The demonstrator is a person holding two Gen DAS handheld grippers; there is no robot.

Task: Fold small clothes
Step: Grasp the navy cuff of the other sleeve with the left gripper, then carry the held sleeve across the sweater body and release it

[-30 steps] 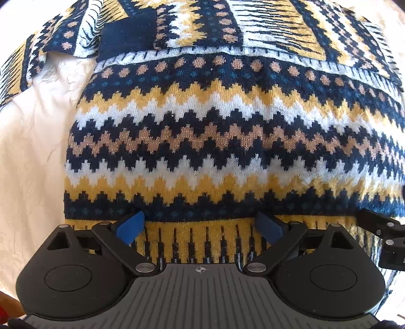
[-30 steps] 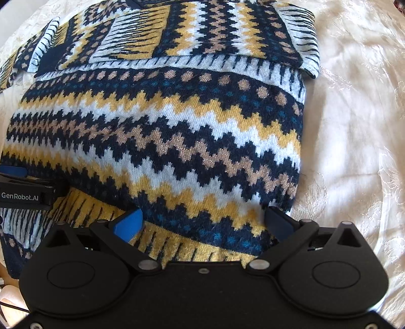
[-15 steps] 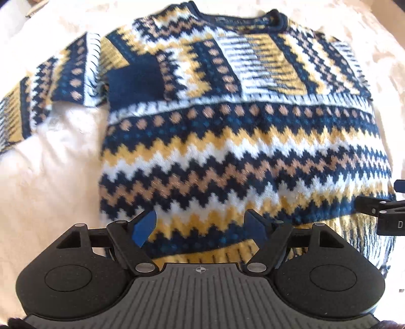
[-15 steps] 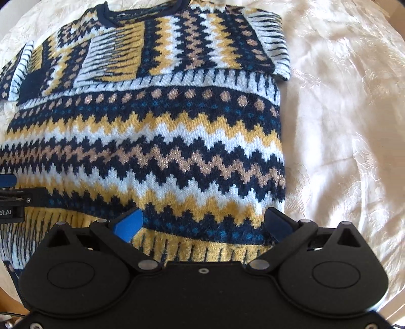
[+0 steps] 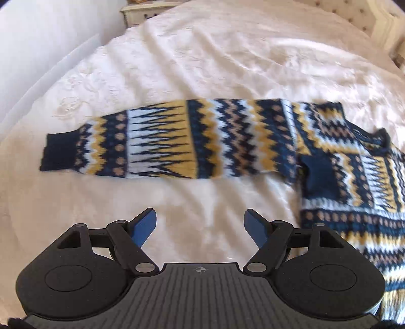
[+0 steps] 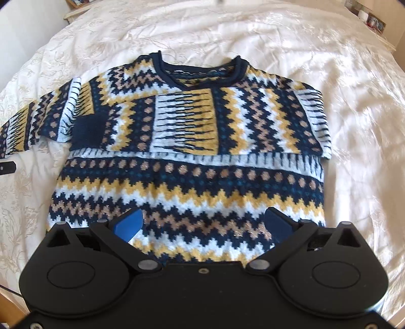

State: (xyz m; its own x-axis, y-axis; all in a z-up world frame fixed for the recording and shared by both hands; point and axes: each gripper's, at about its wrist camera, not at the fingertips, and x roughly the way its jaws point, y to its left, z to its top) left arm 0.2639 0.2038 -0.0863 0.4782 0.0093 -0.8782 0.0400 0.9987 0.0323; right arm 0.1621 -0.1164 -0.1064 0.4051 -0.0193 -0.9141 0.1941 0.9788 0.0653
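- Now up and off the sweater (image 6: 187,162), left claw (image 5: 200,225) over to the sleeve (image 5: 157,144) side.
- Left jaws a bit narrower than before, apart, empty, above bare bedspread (image 5: 202,63).
- Right claw (image 6: 202,222) wide apart, empty, above the hem.

Cream embroidered bedspread (image 6: 354,106), tufted headboard (image 5: 354,10)

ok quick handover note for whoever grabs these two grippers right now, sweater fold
Left gripper: open, empty, above bare bedspread, facing the outstretched sleeve.
Right gripper: open, empty, over the sweater's lower body.
Sweater: flat on the bedspread, collar away from the grippers.
Done: one sleeve is already folded across the chest, its navy cuff near the other armpit.
Left: fold the outstretched sleeve in over the body, then probably fold the body up.
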